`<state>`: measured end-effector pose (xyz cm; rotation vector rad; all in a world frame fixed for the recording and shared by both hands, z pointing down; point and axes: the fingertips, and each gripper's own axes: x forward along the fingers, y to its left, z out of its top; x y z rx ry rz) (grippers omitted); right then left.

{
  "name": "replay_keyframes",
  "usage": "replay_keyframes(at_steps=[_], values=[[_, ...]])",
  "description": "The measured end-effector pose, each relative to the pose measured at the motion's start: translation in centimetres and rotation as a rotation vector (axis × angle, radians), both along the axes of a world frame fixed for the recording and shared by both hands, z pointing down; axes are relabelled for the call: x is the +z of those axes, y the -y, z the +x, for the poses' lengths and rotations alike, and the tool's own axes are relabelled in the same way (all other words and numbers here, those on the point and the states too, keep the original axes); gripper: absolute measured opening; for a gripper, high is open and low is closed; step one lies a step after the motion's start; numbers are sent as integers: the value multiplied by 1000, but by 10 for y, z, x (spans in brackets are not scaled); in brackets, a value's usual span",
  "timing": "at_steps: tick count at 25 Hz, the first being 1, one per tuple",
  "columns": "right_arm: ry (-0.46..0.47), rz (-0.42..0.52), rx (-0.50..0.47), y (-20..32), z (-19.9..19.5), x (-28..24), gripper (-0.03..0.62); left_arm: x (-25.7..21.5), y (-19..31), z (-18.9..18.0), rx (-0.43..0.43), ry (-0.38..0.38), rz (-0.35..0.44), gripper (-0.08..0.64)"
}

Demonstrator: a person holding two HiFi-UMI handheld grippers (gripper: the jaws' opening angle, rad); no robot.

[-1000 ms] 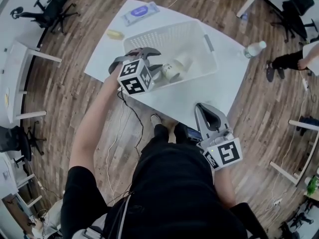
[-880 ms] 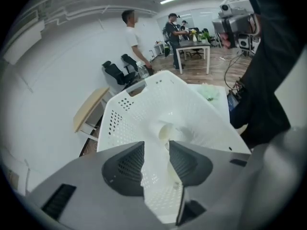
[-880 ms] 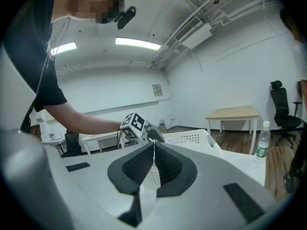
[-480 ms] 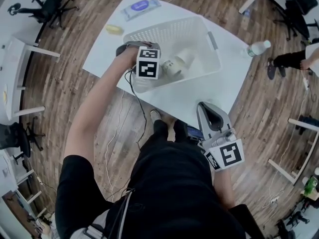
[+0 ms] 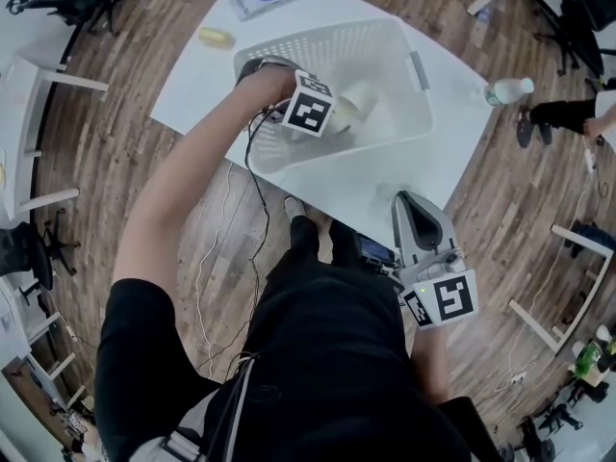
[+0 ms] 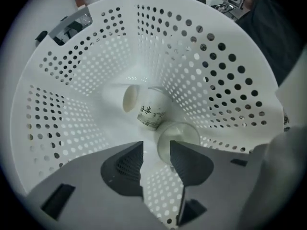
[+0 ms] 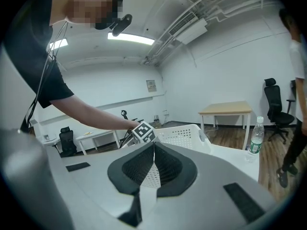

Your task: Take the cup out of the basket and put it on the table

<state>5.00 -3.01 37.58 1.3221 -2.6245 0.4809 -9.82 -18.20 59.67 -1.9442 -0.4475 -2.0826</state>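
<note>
Several cups (image 6: pixel 144 110) lying on basket (image 6: pixel 230 80) floor, clear glass (image 6: pixel 178 139) nearest; left gripper (image 6: pixel 156 146) hovering just short, jaws spread; off-centre closing risking knocking glass into printed cup (image 6: pixel 151 116); right gripper (image 7: pixel 153 148) idling, jaws pressed together

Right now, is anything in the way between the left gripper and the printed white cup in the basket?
Partly. A clear glass lies just ahead of the open left gripper, in front of the printed cup. Nothing else visible blocks it, and the basket is open above.
</note>
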Motion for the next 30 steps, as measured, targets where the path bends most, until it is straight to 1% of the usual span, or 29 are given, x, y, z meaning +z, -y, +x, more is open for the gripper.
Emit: replay_keyframes(at_steps=[3,6,9,11,14,18,22,25,30], values=[[-5,-6,12,4,5,1,25,14,0,1,-7,25,-32,165],[-10,-12,23,5,9,2,25,23,-2,-1,-8,36,-48,131],[-15,-17,31,5,12,4,25,30,-2,-3,3,42,-43,78],[-16,-18,34,5,14,4,25,35,-2,-3,-8,41,-41,41],[-14,-20,34,7,15,6,25,37,2,-2,-22,28,-26,31],[-14,-23,29,6,15,7,25,35,1,-1,2,26,-9,29],[-10,-18,28,6,16,6,25,32,3,0,24,31,40,29],[-8,-9,24,7,14,5,25,19,8,2,-9,8,51,28],[1,8,16,4,11,-1,25,-20,14,7,-60,-26,61,28]])
